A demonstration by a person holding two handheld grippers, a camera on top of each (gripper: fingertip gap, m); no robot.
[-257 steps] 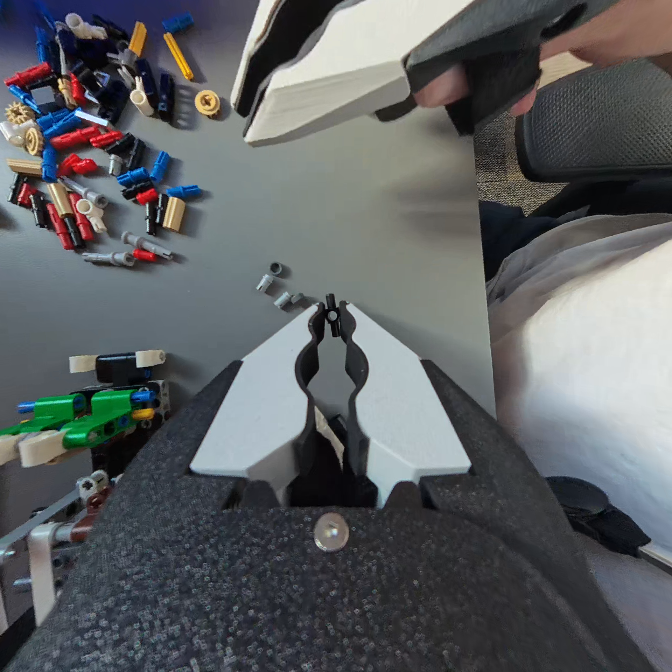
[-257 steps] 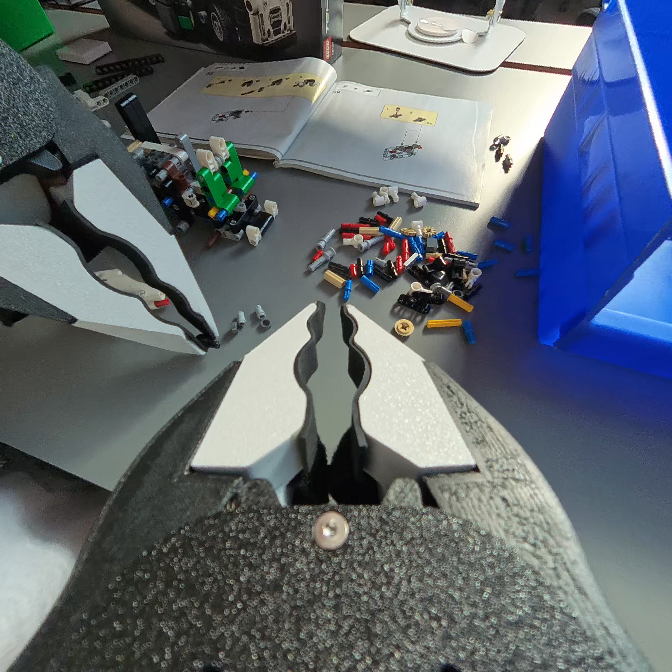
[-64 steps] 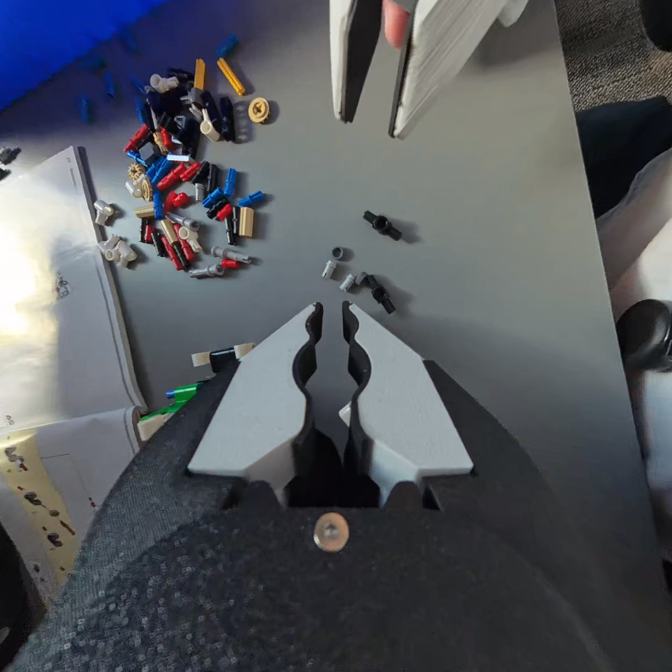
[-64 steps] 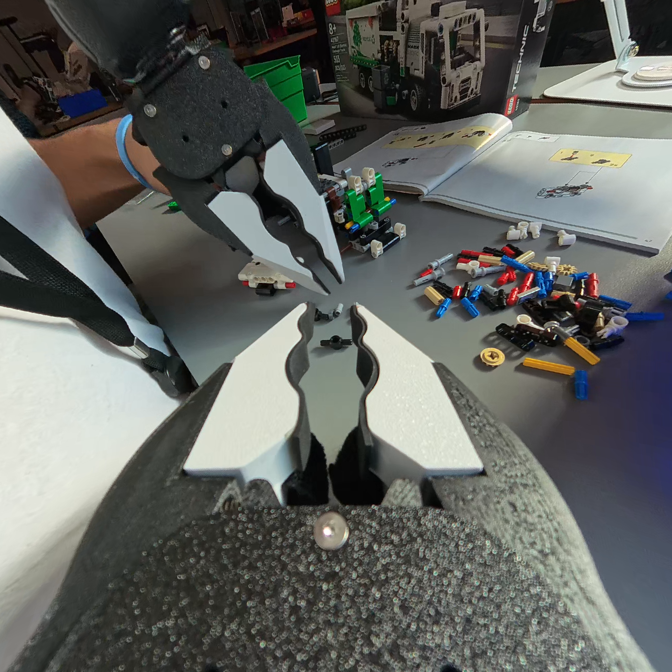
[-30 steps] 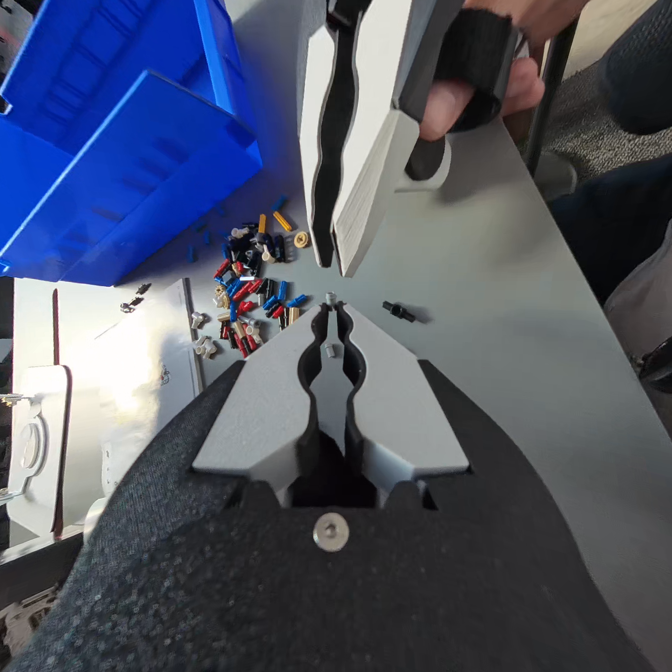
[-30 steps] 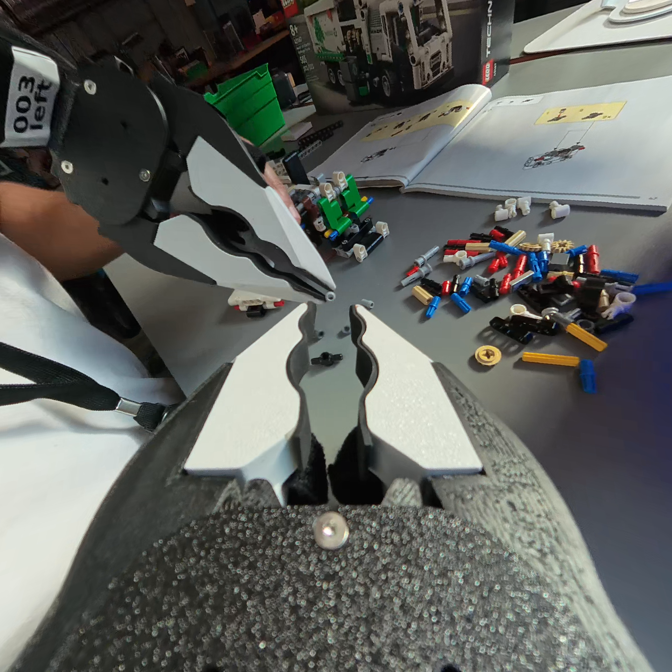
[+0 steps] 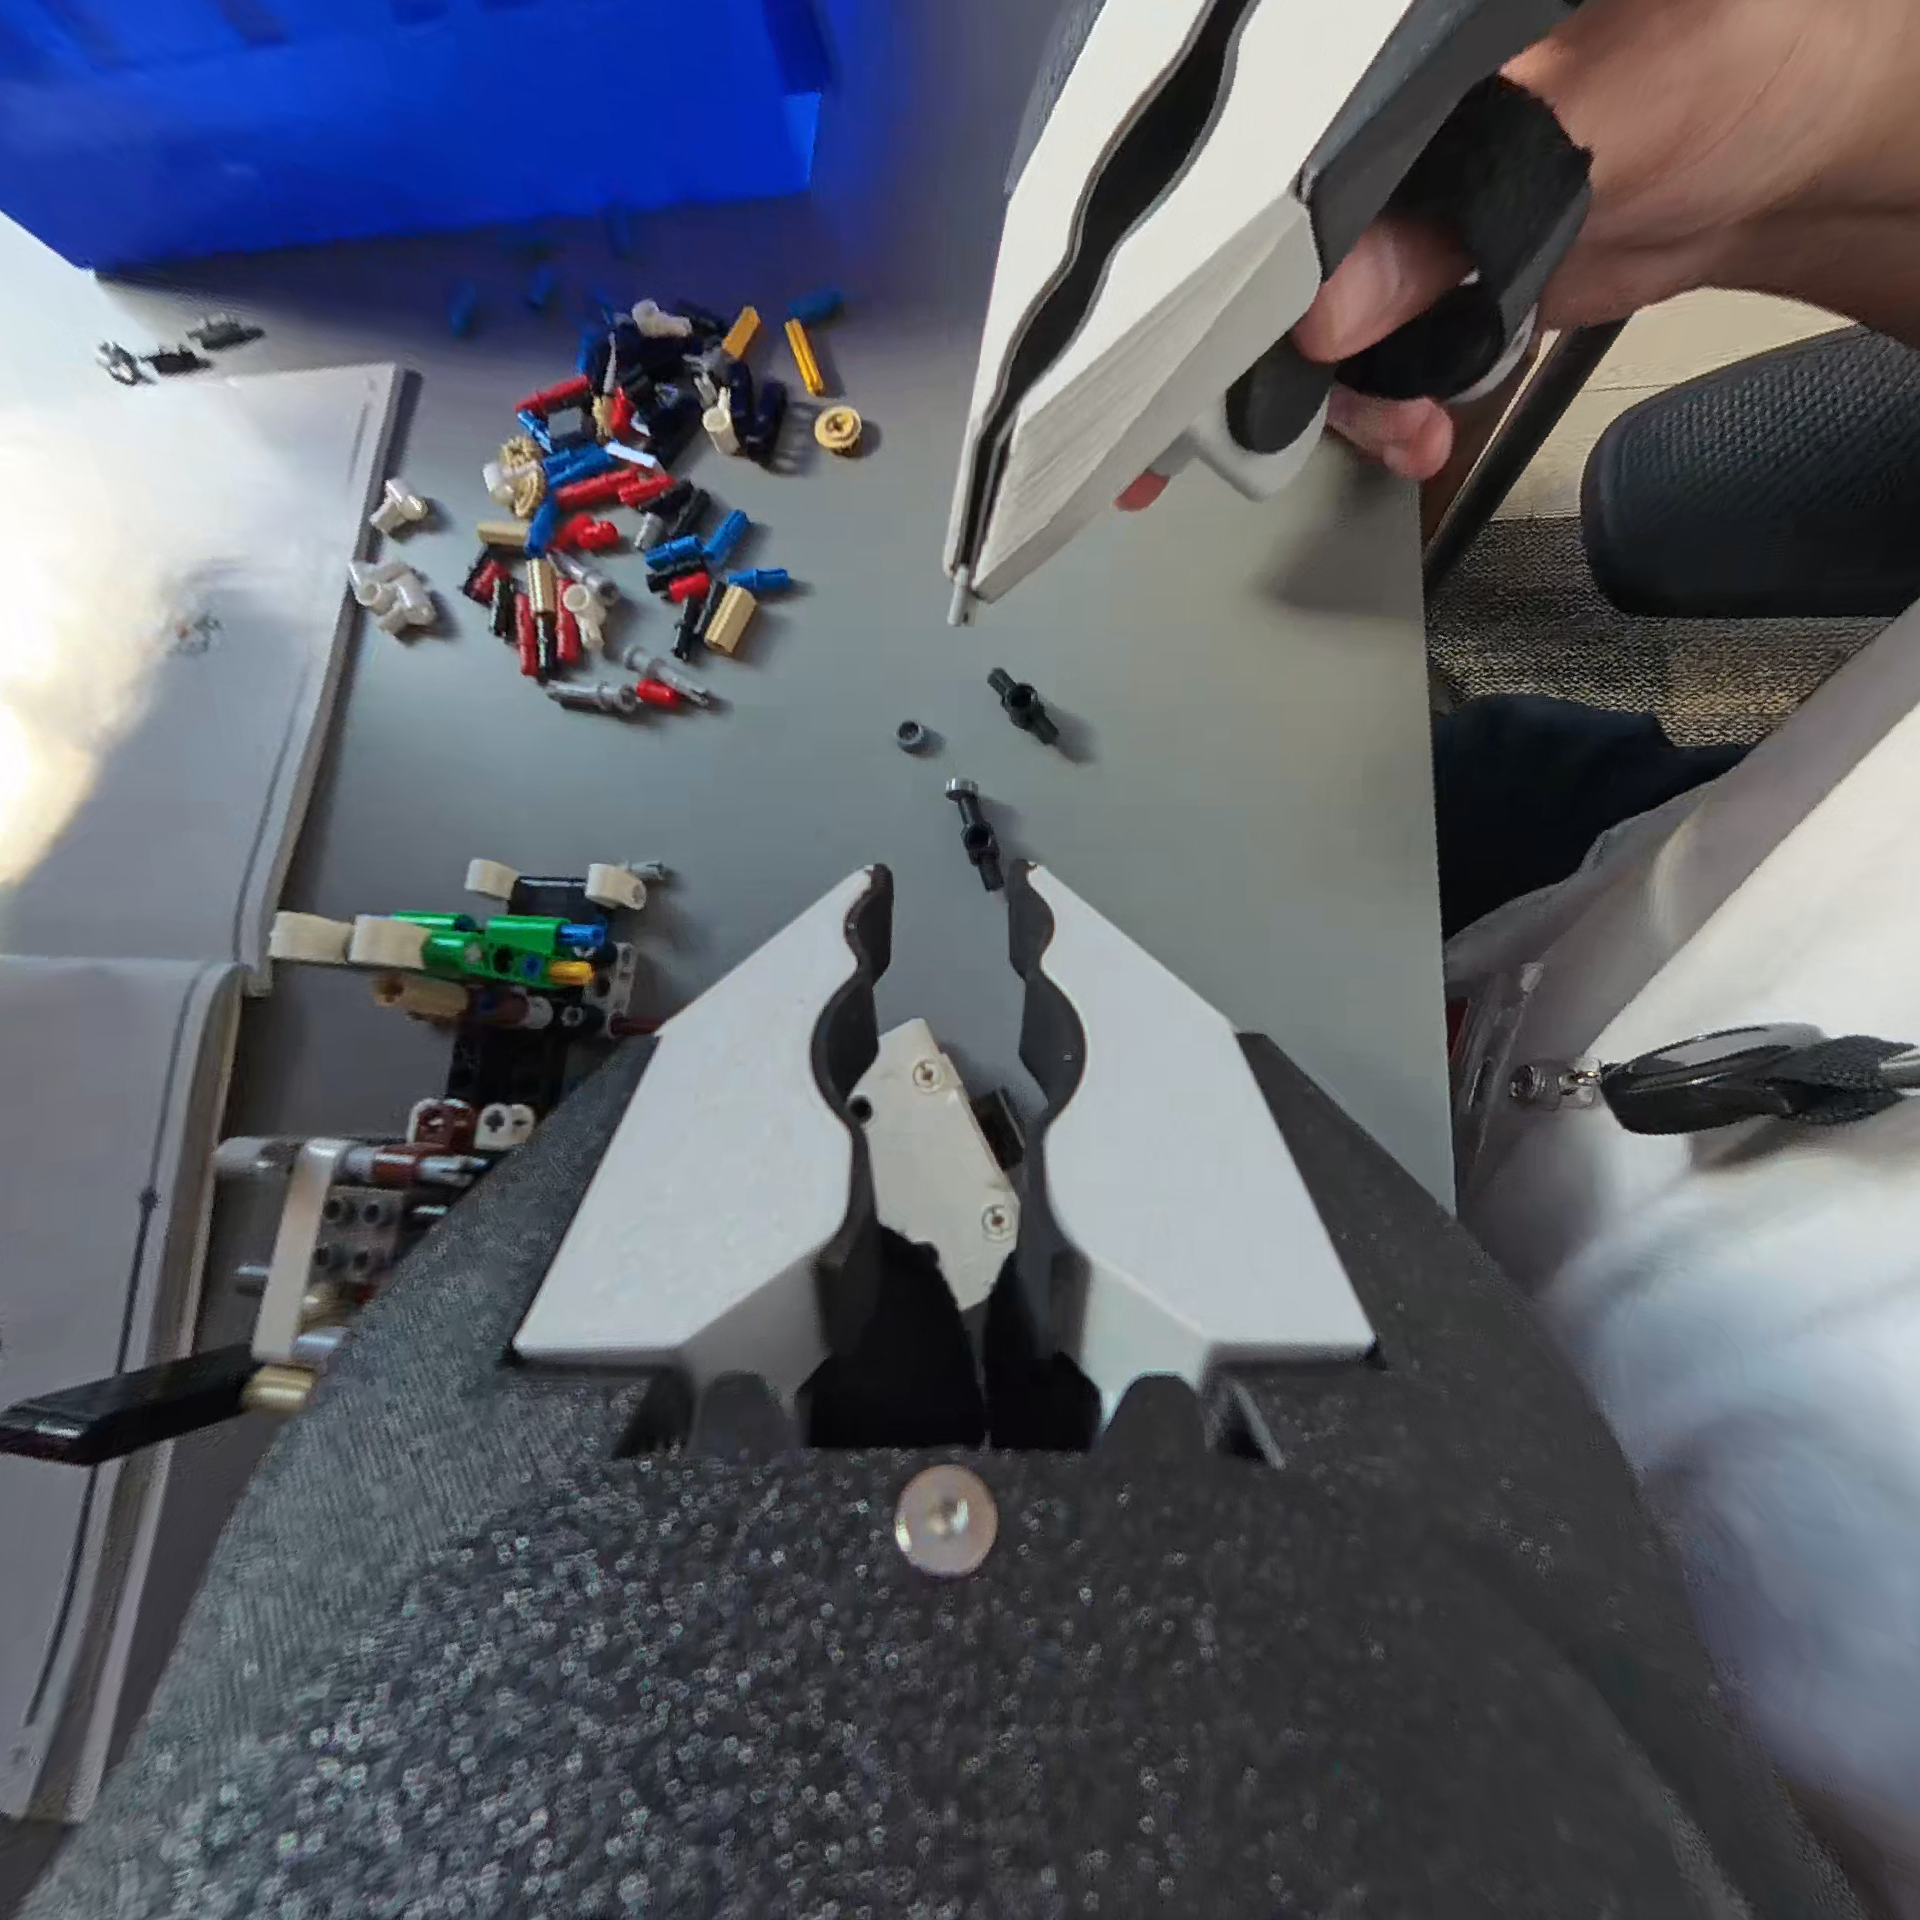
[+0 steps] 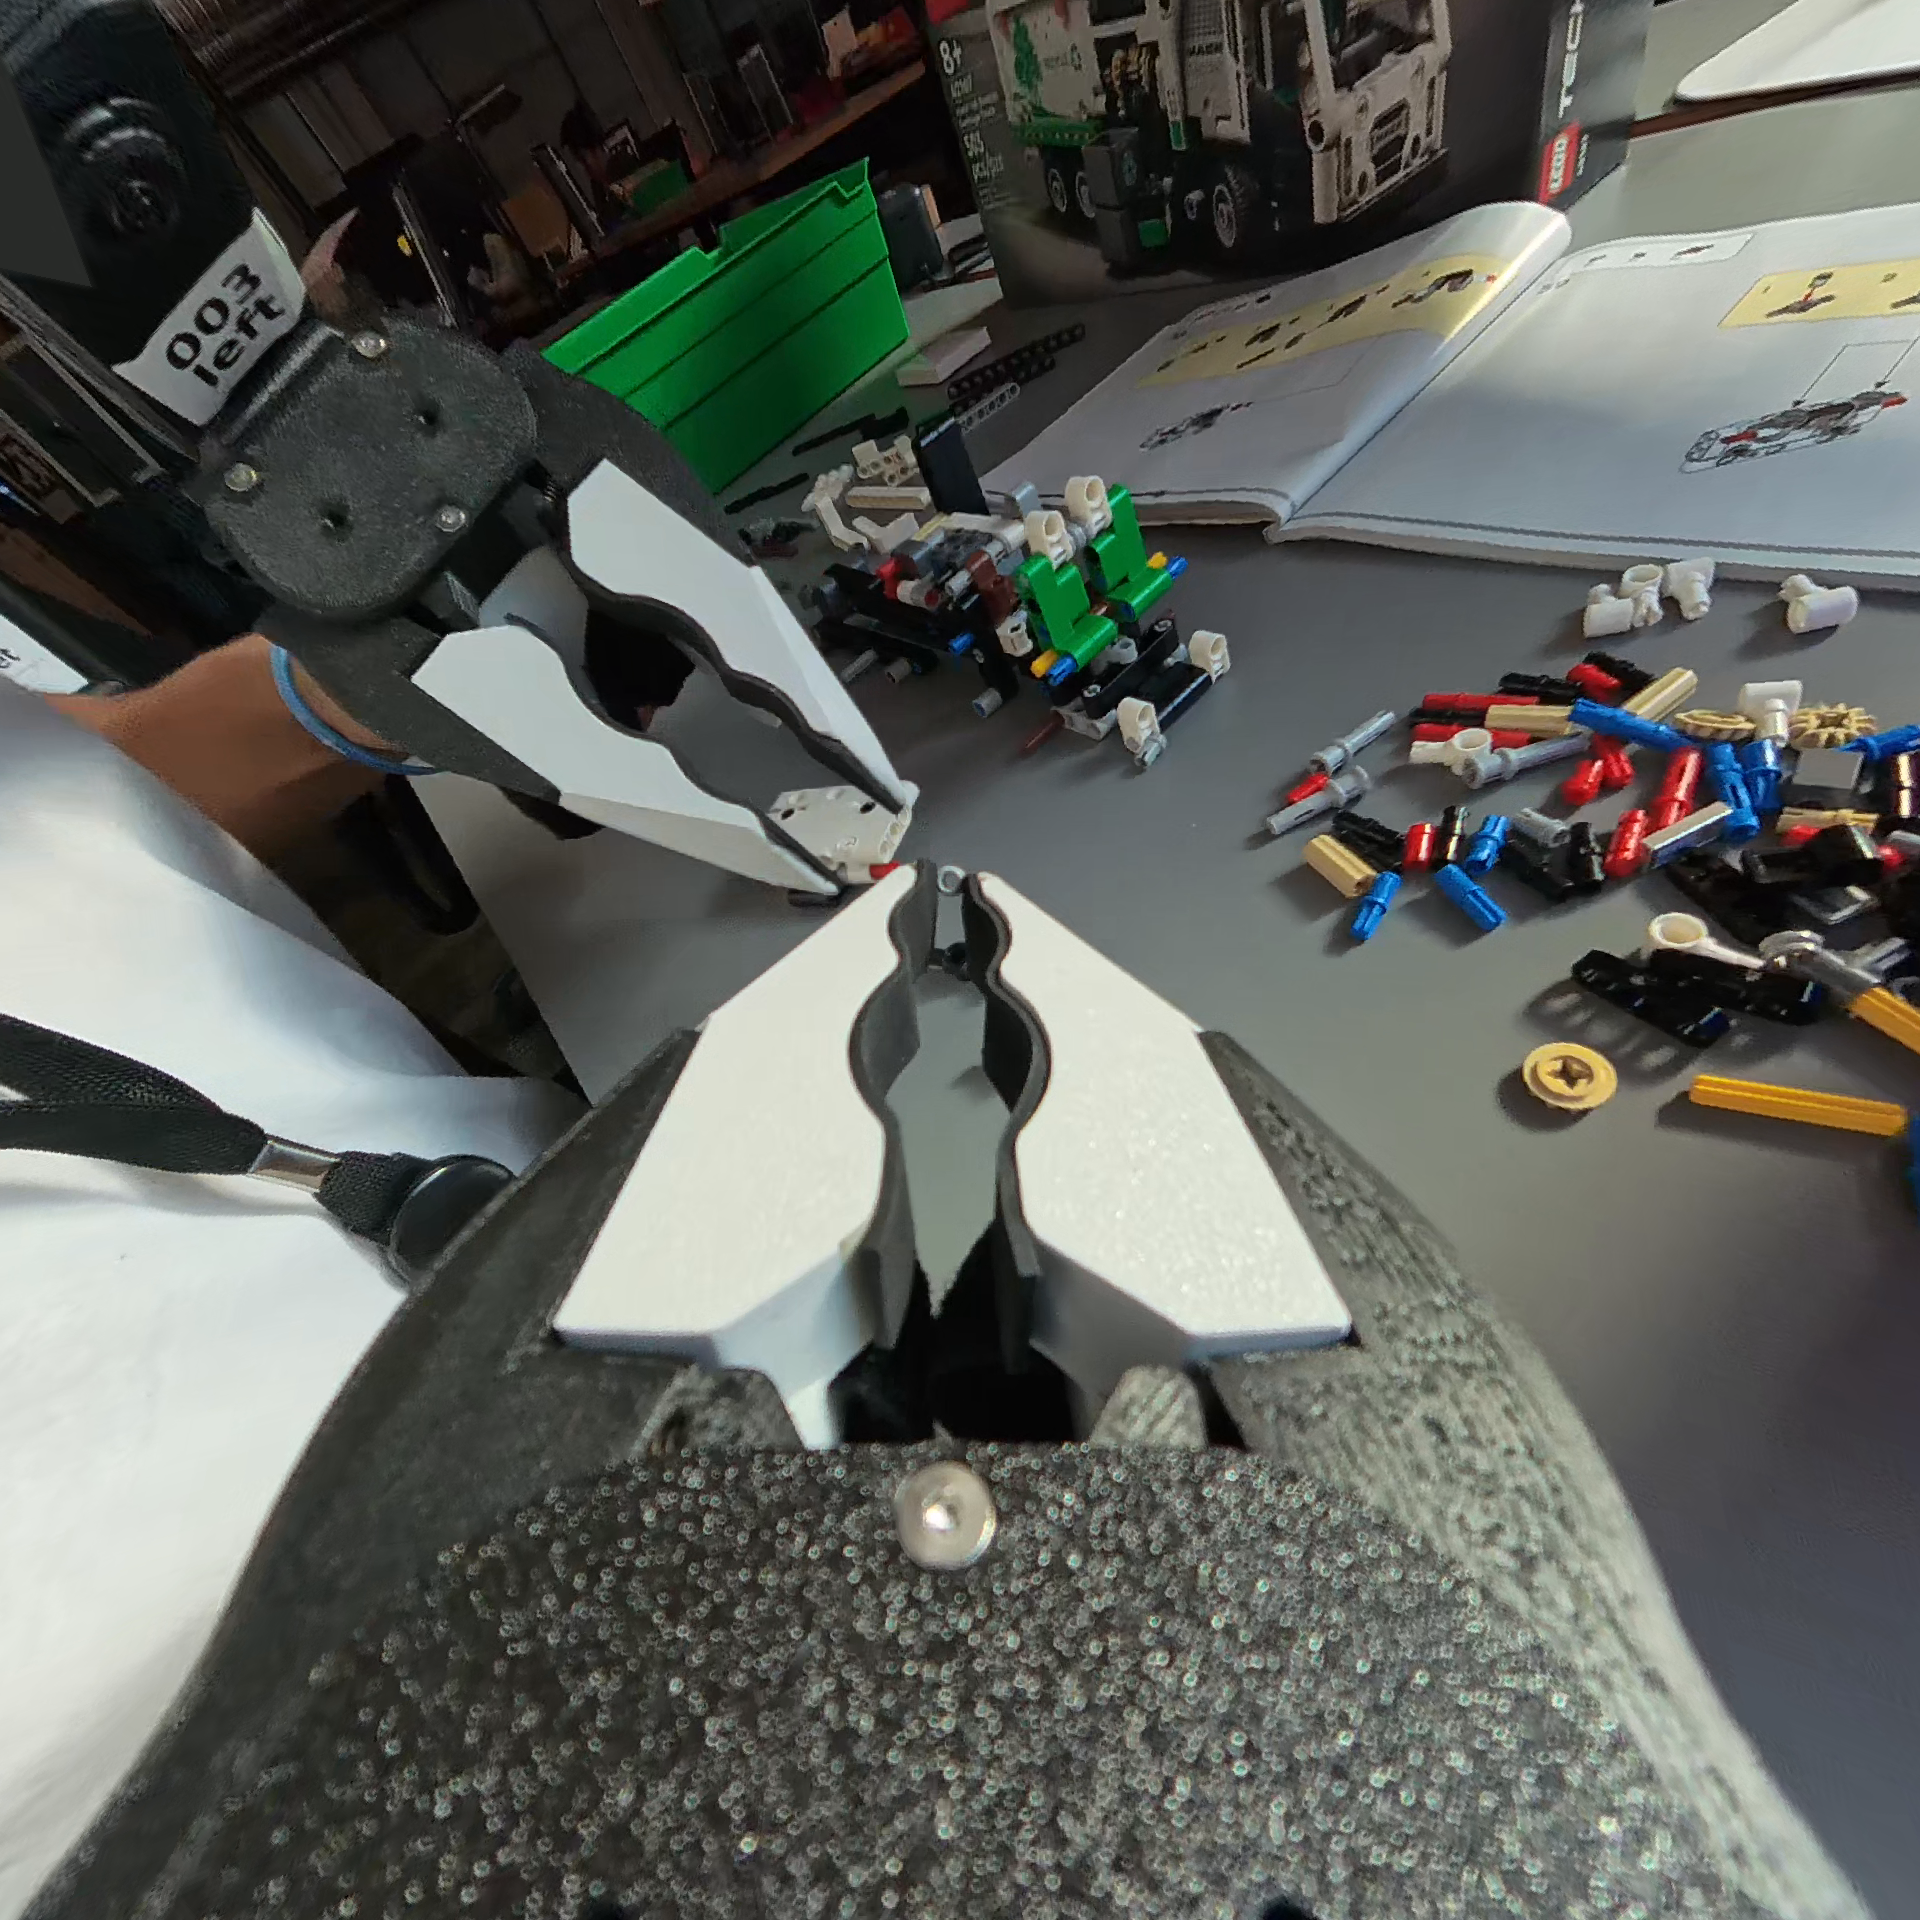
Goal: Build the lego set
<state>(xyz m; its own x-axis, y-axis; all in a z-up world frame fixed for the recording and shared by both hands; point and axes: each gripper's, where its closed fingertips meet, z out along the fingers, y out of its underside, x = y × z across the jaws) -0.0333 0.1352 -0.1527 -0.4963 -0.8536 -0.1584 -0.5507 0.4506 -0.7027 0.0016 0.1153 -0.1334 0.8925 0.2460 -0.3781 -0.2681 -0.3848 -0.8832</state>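
Note:
My right gripper is shut on a small light grey pin. In the left wrist view the right gripper hangs above the grey table with the pin poking out of its tips. My left gripper is open, its tips low over the table beside a black connector with a grey bush on its end. A white holed block lies on the table and shows through the left gripper's gap. In the right wrist view the left gripper sits just beyond my right tips.
A second black connector and a dark grey bush lie nearby. A pile of small coloured parts and a partly built green model are left of them. There are also an open booklet, a blue bin and a green bin. The table edge is on the right. The dark grey bush sits 5 centimetres or so from the ends of my right fingers.
A second ago my left gripper was shut on the grey pin. It has opened, let the pin go and drawn back low. My right gripper has shut on the pin.

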